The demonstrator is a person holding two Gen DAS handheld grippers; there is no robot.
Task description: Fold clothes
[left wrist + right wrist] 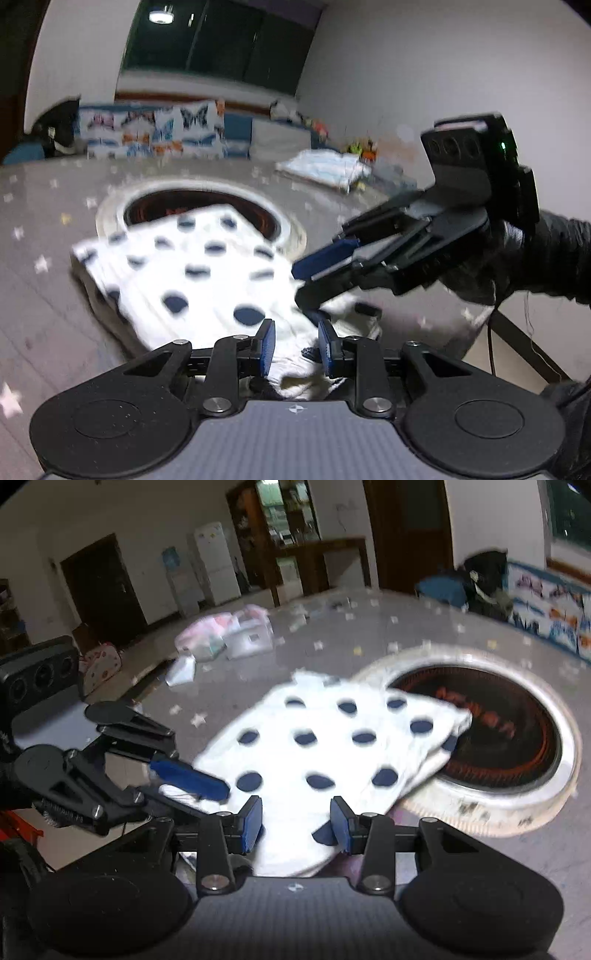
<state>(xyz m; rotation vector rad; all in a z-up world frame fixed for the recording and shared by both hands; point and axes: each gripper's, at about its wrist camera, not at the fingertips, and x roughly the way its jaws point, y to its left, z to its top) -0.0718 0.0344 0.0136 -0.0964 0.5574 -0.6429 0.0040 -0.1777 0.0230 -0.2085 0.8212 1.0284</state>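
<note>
A white garment with dark blue dots [192, 266] [332, 746] lies folded on a grey star-patterned table [44, 221]; its far edge overlaps a round recessed burner. In the left wrist view, my left gripper [296, 341] is open at the garment's near edge, with crumpled cloth lying between the blue pads. My right gripper [296, 825] is open too, its pads either side of the garment's near corner. From the left wrist camera, the right gripper [303, 286] reaches in from the right, tips at the cloth's edge. The left gripper's blue finger [188, 775] rests against the cloth's left edge.
The burner's pale rim [110, 210] [517, 805] is set in the table's middle. Folded light-blue clothes [325, 168] lie at one far edge, a pink and white pile [229, 635] at another. A black-sleeved arm [554, 266] holds the right gripper. The table edge [476, 332] is close.
</note>
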